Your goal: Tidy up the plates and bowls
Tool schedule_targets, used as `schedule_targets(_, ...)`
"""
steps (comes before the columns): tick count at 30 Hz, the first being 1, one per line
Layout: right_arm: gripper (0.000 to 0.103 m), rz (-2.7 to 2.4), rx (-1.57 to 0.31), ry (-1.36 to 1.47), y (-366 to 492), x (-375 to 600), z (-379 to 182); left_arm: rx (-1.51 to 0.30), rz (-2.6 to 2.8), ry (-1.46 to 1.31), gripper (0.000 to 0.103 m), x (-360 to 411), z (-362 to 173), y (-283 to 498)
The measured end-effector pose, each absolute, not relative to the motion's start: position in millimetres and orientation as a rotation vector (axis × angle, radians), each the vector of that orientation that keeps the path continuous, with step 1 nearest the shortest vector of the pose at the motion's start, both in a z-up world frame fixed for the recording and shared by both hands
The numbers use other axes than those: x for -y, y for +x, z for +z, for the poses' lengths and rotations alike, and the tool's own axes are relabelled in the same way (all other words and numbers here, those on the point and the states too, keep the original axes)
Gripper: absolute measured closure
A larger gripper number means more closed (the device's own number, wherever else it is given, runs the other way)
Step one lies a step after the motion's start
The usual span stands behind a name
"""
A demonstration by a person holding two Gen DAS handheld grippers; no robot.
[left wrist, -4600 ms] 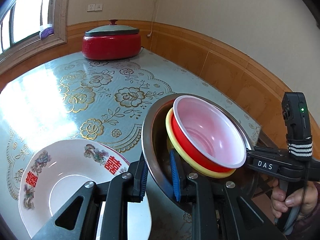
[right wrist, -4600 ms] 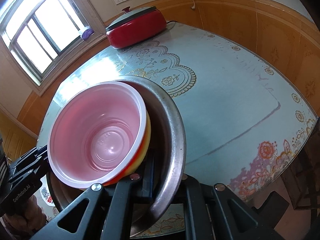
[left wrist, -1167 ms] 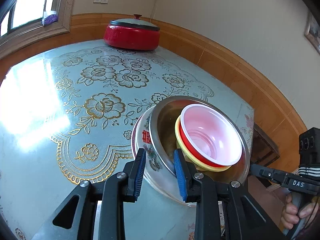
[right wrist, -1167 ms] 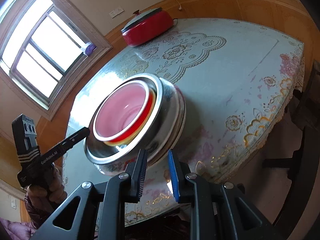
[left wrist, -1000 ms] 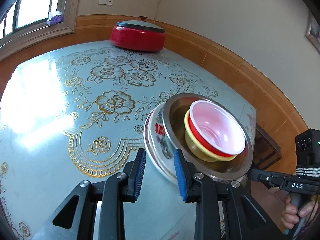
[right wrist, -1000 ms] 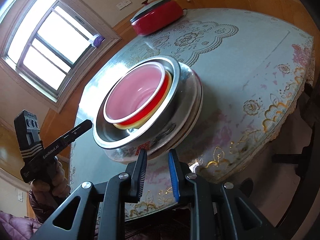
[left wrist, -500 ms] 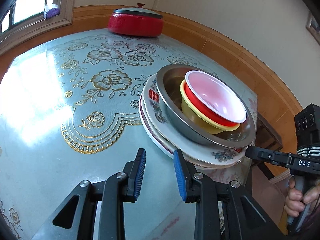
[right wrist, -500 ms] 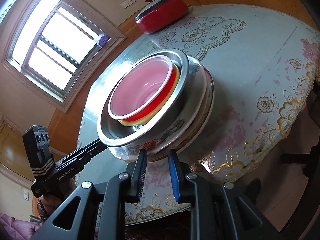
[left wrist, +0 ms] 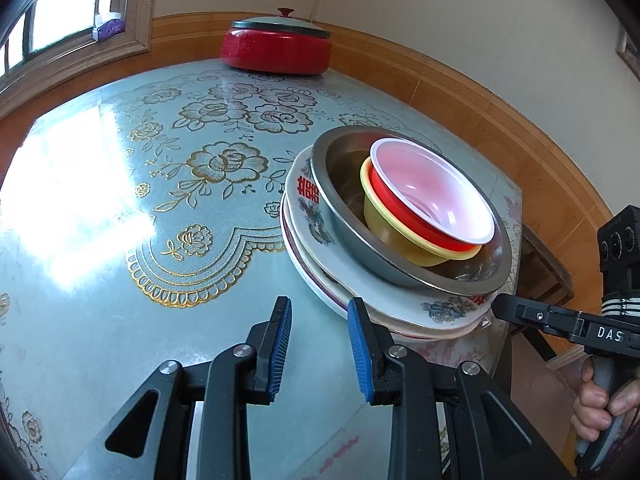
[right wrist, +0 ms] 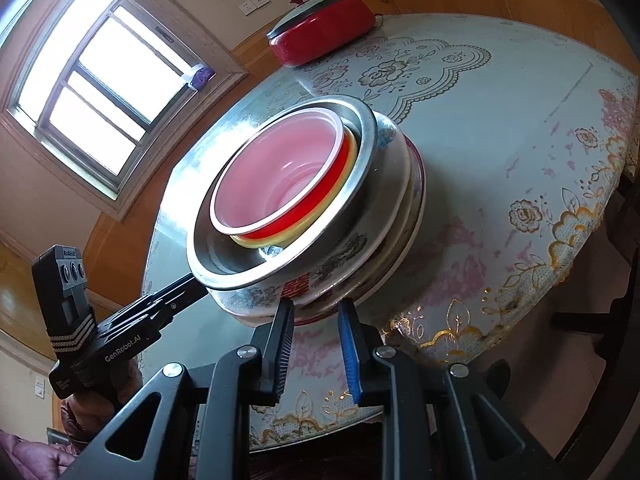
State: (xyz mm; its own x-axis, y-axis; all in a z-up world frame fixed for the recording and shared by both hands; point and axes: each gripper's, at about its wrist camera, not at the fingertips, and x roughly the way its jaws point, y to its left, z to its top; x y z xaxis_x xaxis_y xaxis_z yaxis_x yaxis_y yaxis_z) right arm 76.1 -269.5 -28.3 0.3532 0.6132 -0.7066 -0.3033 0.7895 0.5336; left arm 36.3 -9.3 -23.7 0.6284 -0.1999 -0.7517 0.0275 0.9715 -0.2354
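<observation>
On the floral table (left wrist: 120,208), plates (left wrist: 320,232) carry a steel bowl (left wrist: 344,208) nesting yellow (left wrist: 384,232) and red (white-lined) bowls (left wrist: 432,192). Left gripper (left wrist: 320,344) and right gripper (right wrist: 316,344) both have fingers apart, holding nothing.

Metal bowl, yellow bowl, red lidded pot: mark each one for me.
Metal bowl (left wrist: 352,216): left wrist view, inner wall.
Yellow bowl (left wrist: 394,236): left wrist view, outer side.
Red lidded pot (left wrist: 276,50): left wrist view, red side.

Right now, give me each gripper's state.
Left gripper: open, holding nothing, beside the plate stack.
Right gripper: open, holding nothing.
</observation>
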Motion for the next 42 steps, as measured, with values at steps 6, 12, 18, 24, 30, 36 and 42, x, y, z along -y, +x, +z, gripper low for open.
schedule_targets(6, 0.078, 0.591, -1.052, 0.293, 74.7, 262.2, -25.0, -0.886, -0.119, -0.204, 0.073, 12.6, -23.9, 33.9)
schedule_targets(12, 0.076, 0.563, -1.043, 0.246, 71.2, 254.3, -20.7, -0.893, -0.109, -0.195, 0.073, 15.9, -23.6, 33.0)
schedule_targets(18, 0.067, 0.564, -1.035, 0.187, 71.4, 246.9, -19.4, -0.888, -0.084, -0.197, 0.069, 18.4, -23.1, 29.4)
schedule_targets(24, 0.067, 0.573, -1.002, 0.12, 72.0, 252.7, -13.2, -0.883, -0.02, -0.216, 0.068, 18.6, -22.0, 24.5)
schedule_targets(30, 0.067, 0.496, -0.984, 0.067, 68.3, 263.8, -16.7, -0.89, 0.062, -0.25, 0.061, 18.1, -26.6, 10.3)
schedule_targets(36, 0.067, 0.474, -0.956, -0.024, 54.9, 260.8, -15.6, -0.901, 0.159, -0.286, 0.053, 24.0, -33.6, -6.7)
schedule_targets(42, 0.062, 0.375, -0.912, -0.003, 53.0, 266.2, -6.1, -0.864, 0.182, -0.271, 0.037, 31.9, -21.0, -15.0)
